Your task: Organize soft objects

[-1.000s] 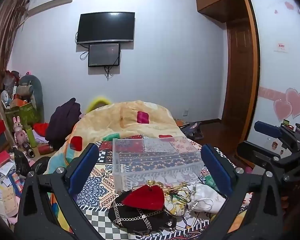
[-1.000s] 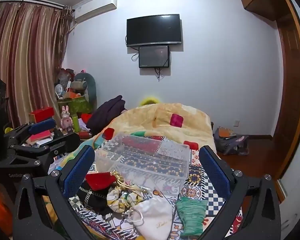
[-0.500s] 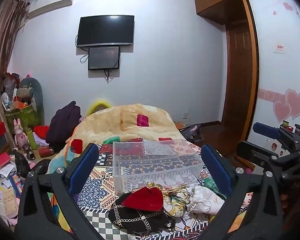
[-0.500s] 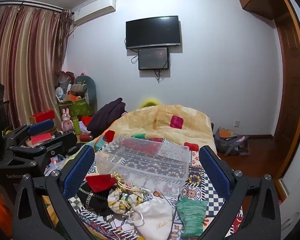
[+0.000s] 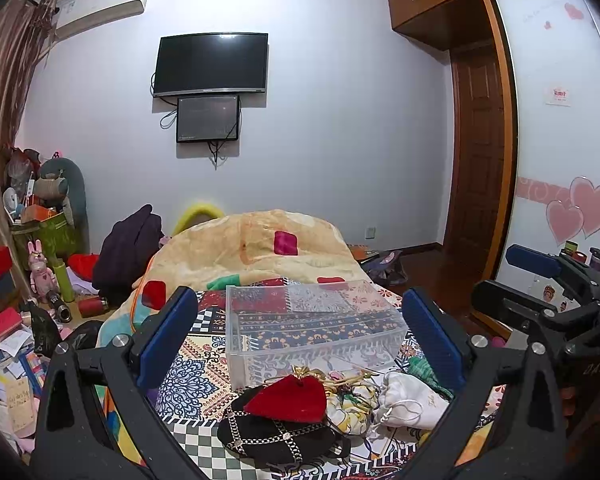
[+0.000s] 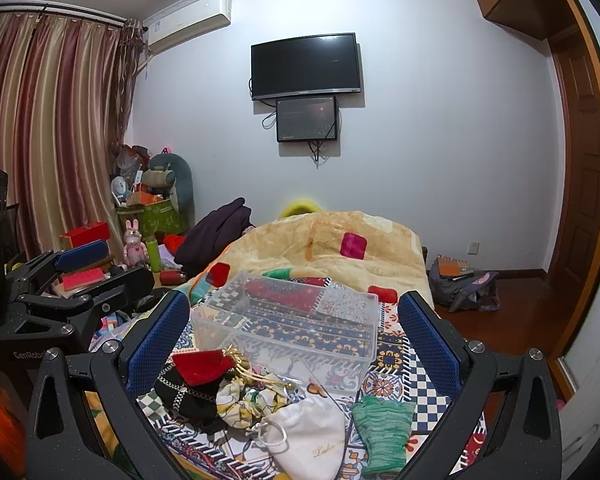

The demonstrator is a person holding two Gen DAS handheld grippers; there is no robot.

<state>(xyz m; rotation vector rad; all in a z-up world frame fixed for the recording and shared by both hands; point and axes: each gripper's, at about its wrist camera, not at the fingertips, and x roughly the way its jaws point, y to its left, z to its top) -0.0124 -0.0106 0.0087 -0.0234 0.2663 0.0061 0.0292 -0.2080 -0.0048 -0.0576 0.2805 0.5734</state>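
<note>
A clear plastic bin (image 5: 312, 322) (image 6: 292, 320) stands empty on the patterned bed cover. In front of it lie a red velvet pouch (image 5: 290, 394) (image 6: 202, 366), a black chained pouch (image 5: 276, 434) (image 6: 184, 394), a floral scrunchie (image 5: 348, 400) (image 6: 248, 400), a white drawstring pouch (image 5: 412, 400) (image 6: 308, 436) and a green knit glove (image 6: 382, 432). My left gripper (image 5: 300, 334) is open and empty above the pile. My right gripper (image 6: 294, 338) is open and empty, to the right of the left one.
A yellow quilt (image 5: 256, 248) is heaped behind the bin. Boxes, toys and clutter (image 5: 24, 280) fill the floor at left. A bag (image 6: 460, 284) lies on the wooden floor at right. A wardrobe (image 5: 560, 160) stands at right.
Both views have tilted slightly upward, so the bin and pouches sit a little lower in frame. Nothing on the bed has moved.
</note>
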